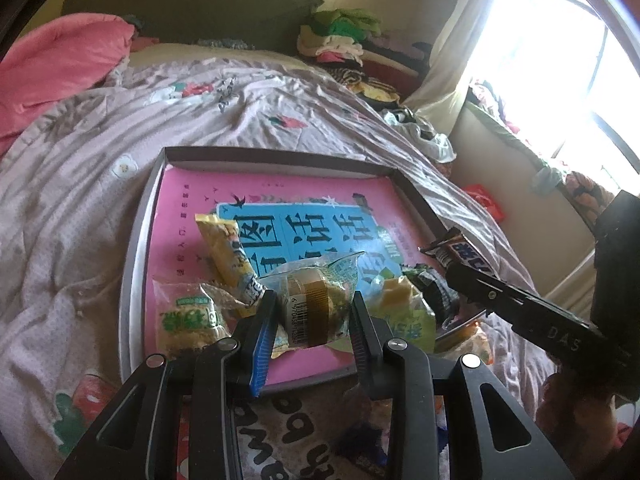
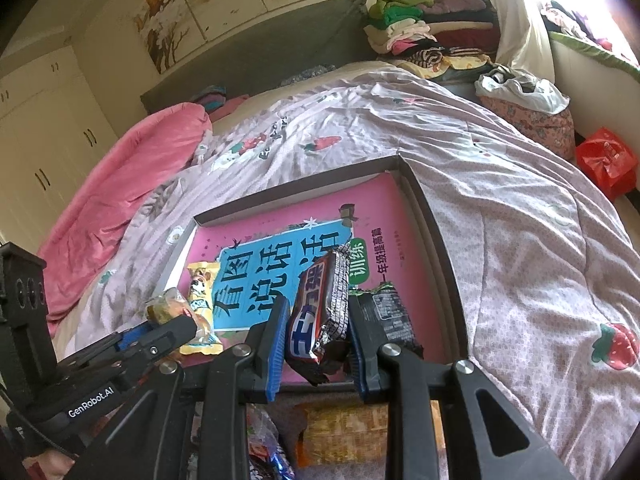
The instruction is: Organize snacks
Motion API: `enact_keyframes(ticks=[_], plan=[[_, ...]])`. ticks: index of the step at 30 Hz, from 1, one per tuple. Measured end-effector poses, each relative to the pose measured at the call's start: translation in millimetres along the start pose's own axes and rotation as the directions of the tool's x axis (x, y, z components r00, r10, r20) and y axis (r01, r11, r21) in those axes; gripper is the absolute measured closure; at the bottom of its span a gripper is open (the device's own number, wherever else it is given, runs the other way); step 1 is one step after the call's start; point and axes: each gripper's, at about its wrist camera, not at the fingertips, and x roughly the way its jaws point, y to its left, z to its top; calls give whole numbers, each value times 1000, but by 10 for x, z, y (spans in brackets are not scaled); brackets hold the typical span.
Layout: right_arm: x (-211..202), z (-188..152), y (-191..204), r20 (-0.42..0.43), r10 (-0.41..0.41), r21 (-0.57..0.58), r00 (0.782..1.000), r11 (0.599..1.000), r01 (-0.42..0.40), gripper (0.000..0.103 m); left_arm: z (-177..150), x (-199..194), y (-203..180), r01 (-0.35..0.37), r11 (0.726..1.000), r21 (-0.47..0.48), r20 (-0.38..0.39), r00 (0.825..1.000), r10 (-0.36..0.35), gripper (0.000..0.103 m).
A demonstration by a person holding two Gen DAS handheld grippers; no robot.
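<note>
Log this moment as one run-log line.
left gripper: shut on clear-wrapped cake | right gripper: shut on chocolate bar | both over tray

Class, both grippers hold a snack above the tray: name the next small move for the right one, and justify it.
Probably lower the right gripper a little and release. Its jaws clamp the chocolate bar over the pink book in the tray, beside the black packet, where bare space shows.
</note>
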Motion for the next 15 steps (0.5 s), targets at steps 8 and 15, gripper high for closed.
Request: enact_keyframes(ticks=[8, 15], plan=[[87, -44, -8, -18, -18, -14, 1000, 1000, 17, 75, -44, 107, -7, -4, 1000, 9, -31, 999, 5, 68], [157, -67, 6, -38, -23, -20, 999, 1000, 22, 75, -65, 131, -29, -2, 1000, 17, -43, 999, 2, 68]])
